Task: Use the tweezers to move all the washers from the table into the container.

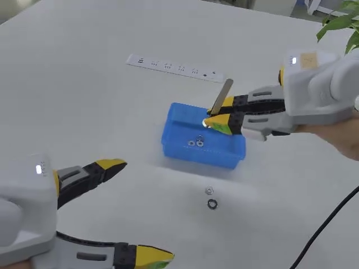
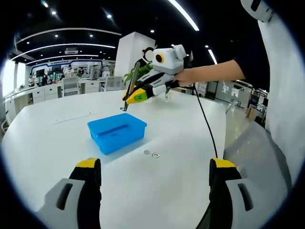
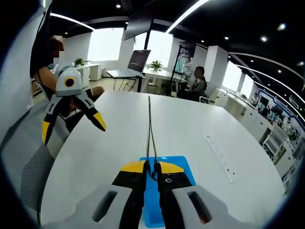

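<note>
Your left gripper [image 1: 134, 210] is at the lower left of the head view. Its jaws are spread wide and hold nothing. It is above bare table, well apart from the work.

A white power strip [image 1: 174, 67] lies flat on the table, on the far side of the container.

The blue container [image 1: 196, 157] sits near the centre of the table. Two washers in the container [image 1: 196, 143] lie on its floor, side by side. Two washers on the table [image 1: 211, 198] lie just beside each other on the near side of the container, close to its wall but not touching it.

The tweezers [image 1: 221, 96] are tilted, with the handle end up and away and the tips down over the right part of the container, above its floor. You cannot tell from these views whether the tips hold a washer.

Your right gripper [image 1: 216, 120] comes in from the right. Its jaws are clamped on the tweezers partway along the arms, as the right gripper view confirms. A black cable [image 1: 325, 230] runs down from the gripper at the right edge. Green plant leaves [image 1: 339, 22] show at the top right corner.
</note>
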A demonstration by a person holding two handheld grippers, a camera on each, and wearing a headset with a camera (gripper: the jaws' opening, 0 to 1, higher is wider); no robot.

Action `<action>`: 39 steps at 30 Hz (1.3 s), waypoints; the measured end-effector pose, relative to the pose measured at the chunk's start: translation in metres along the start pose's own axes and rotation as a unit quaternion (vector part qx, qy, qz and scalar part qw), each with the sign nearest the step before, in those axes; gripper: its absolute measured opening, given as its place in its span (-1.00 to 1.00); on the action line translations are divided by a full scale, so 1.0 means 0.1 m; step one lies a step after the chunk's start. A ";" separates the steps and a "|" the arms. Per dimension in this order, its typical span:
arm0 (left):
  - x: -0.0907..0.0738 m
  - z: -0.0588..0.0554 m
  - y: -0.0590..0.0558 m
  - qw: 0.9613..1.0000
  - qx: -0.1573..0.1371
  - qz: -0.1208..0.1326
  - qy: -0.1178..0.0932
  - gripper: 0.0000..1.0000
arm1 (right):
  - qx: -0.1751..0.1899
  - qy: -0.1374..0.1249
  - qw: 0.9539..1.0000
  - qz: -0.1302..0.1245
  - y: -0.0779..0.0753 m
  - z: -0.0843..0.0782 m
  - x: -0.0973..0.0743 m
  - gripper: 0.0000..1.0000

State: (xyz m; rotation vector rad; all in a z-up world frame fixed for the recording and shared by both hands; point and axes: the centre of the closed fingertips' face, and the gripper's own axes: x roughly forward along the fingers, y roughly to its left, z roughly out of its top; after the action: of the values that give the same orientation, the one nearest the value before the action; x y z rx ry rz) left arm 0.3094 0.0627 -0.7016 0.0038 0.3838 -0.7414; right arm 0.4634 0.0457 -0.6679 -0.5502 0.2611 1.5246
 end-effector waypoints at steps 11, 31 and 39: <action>-0.04 -0.11 0.06 1.000 -0.011 0.014 0.012 0.99 | 0.026 0.032 0.999 -0.008 -0.19 -0.43 0.24 -0.81; -0.04 -0.14 0.12 0.999 -0.018 0.019 0.032 0.99 | 0.050 0.068 0.996 0.005 -0.13 -0.89 0.49 -0.80; -0.05 -0.13 0.12 0.999 -0.018 0.020 0.032 0.99 | 0.048 0.074 0.996 0.009 -0.13 -0.90 0.50 -0.80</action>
State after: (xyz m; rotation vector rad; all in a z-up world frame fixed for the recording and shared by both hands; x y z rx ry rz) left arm 0.3094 0.0763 -0.7131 0.0016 0.4572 -0.6966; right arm 0.4946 0.0455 -0.7672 -0.5868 0.4529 1.4827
